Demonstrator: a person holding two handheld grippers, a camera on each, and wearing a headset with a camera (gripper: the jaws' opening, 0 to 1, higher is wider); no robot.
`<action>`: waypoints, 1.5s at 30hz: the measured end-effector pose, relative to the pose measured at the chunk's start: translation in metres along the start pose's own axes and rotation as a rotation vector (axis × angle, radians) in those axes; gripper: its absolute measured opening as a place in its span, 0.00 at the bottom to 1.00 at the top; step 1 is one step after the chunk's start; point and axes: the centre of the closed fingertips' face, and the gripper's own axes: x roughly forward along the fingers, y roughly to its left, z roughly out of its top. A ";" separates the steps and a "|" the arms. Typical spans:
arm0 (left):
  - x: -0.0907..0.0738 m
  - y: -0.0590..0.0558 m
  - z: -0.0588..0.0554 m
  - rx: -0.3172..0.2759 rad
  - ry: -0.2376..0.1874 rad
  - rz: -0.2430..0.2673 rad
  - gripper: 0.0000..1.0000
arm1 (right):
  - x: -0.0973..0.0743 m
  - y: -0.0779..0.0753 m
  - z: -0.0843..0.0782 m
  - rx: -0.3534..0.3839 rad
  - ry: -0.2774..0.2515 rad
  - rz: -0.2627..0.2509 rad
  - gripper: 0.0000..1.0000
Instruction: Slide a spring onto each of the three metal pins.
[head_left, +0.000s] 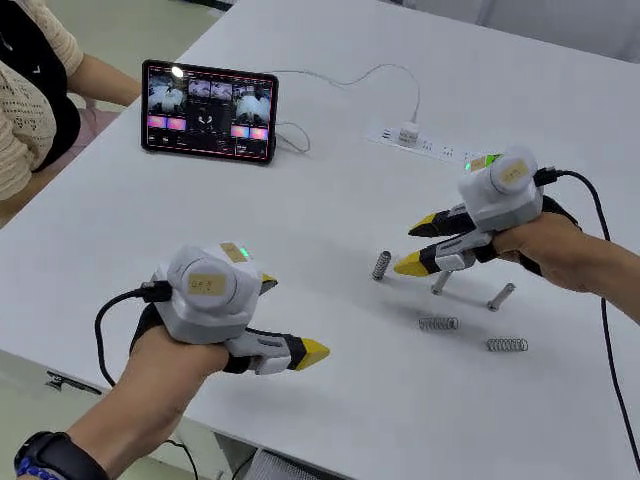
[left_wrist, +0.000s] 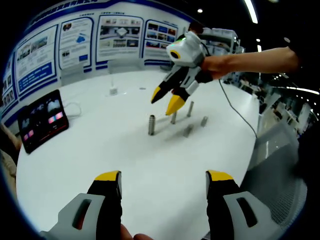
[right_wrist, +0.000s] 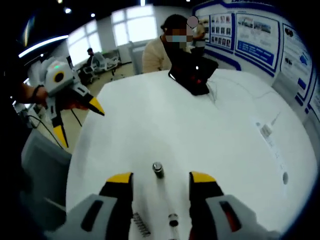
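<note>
An upright metal pin wearing a spring (head_left: 381, 265) (left_wrist: 151, 125) (right_wrist: 158, 170) stands on the white table. Two bare pins (head_left: 441, 283) (head_left: 500, 296) stand to its right; one bare pin (right_wrist: 173, 220) sits low between my right jaws. Two loose springs (head_left: 438, 323) (head_left: 507, 345) lie in front of them. My right gripper (head_left: 414, 246) (right_wrist: 160, 178) hovers open just behind the sprung pin, holding nothing. My left gripper (head_left: 290, 318) (left_wrist: 163, 176) is open and empty near the table's front edge, well left of the pins.
A tablet (head_left: 208, 110) stands at the back left, cabled to a power strip (head_left: 420, 140) at the back. A person (head_left: 30, 90) sits at the table's left edge. Bare tabletop (head_left: 330, 200) lies between the tablet and the pins.
</note>
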 end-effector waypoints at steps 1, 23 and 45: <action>0.000 0.000 0.000 -0.001 -0.001 0.000 0.70 | -0.002 0.000 0.001 0.011 -0.012 -0.005 0.47; 0.011 -0.002 0.020 0.011 -0.025 -0.023 0.71 | -0.038 0.008 -0.003 0.201 -0.205 -0.098 0.54; 0.025 -0.003 0.028 0.036 -0.024 -0.062 0.72 | -0.070 0.019 -0.039 0.316 -0.272 -0.229 0.64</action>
